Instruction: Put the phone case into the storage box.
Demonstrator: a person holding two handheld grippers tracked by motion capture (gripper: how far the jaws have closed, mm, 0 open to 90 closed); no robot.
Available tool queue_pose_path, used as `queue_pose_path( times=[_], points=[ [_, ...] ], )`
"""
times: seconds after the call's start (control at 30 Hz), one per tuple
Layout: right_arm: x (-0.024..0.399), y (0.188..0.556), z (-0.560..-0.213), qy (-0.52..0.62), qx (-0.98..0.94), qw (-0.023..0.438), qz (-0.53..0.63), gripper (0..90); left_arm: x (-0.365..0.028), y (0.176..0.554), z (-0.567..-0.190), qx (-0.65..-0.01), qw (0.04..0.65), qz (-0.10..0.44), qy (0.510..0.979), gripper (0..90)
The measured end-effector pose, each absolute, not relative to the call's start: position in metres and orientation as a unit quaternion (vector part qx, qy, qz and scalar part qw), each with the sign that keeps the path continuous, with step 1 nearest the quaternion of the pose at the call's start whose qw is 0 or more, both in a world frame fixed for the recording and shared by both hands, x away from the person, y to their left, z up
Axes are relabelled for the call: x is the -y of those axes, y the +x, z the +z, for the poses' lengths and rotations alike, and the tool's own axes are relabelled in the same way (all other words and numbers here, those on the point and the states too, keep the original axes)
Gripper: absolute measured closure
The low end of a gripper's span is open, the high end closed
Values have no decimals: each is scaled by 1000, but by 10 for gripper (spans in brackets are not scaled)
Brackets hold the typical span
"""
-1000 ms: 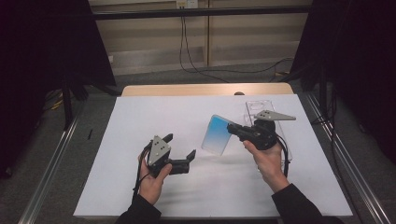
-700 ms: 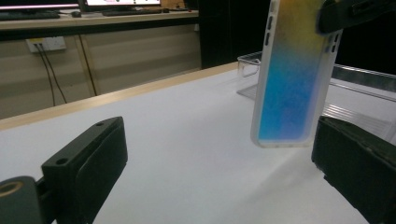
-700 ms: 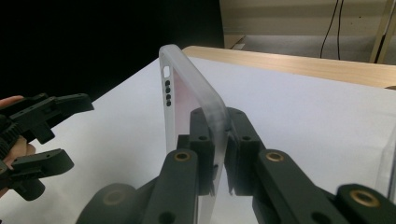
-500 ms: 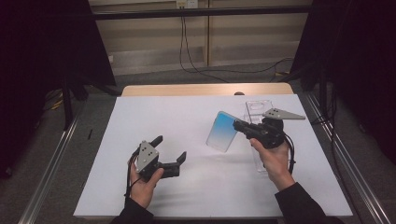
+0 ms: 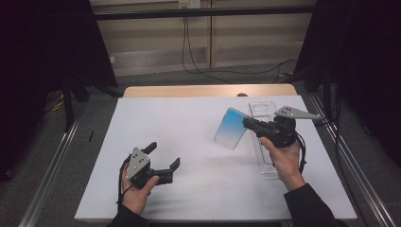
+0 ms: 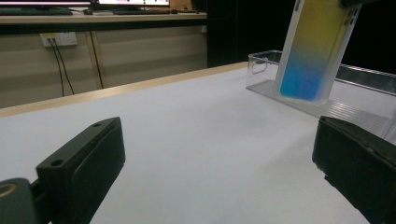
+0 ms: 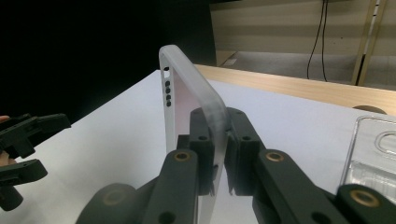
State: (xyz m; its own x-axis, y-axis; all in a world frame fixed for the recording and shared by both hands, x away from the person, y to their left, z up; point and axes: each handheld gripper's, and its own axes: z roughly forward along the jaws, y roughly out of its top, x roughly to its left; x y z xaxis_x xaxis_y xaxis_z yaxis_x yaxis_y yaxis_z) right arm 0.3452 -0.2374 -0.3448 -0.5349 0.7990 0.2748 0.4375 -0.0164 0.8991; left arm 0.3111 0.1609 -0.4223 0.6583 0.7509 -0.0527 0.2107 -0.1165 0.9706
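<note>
Blue-to-yellow phone case [image 5: 231, 128], black claw [image 5: 250, 125], white table [image 5: 179, 123].

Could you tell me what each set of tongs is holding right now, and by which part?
The right tongs are shut on the phone case, pinching one long edge and holding it clear of the table. The left tongs stand open, holding nothing.

The phone case [image 7: 191, 100] looks like frosted, translucent soft plastic at its rim, and in the left gripper view its back [image 6: 310, 51] is glossy, fading from yellow to blue. At the right lies a clear, shiny hard-plastic tray [image 5: 263, 142] with ribbed ridges. The table cover [image 5: 189, 137] is white, matt and smooth, like paper, and bare pale wood [image 5: 189, 91] shows at the far edge. Both grippers, left [image 5: 164, 156] and right [image 7: 212, 154], have matt black plastic jaws, and the right one has brass-coloured rivets.
</note>
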Motion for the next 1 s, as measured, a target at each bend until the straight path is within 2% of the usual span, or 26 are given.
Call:
queue_pose_path(
  times=[0.77, 1.0],
  points=[
    [257, 342, -332, 445, -682, 195, 546, 821, -209, 290, -424, -365, 560, 273, 692, 24],
    [261, 346, -324, 438, -685, 204, 545, 821, -215, 283, -421, -383, 582, 287, 657, 38]
  ],
)
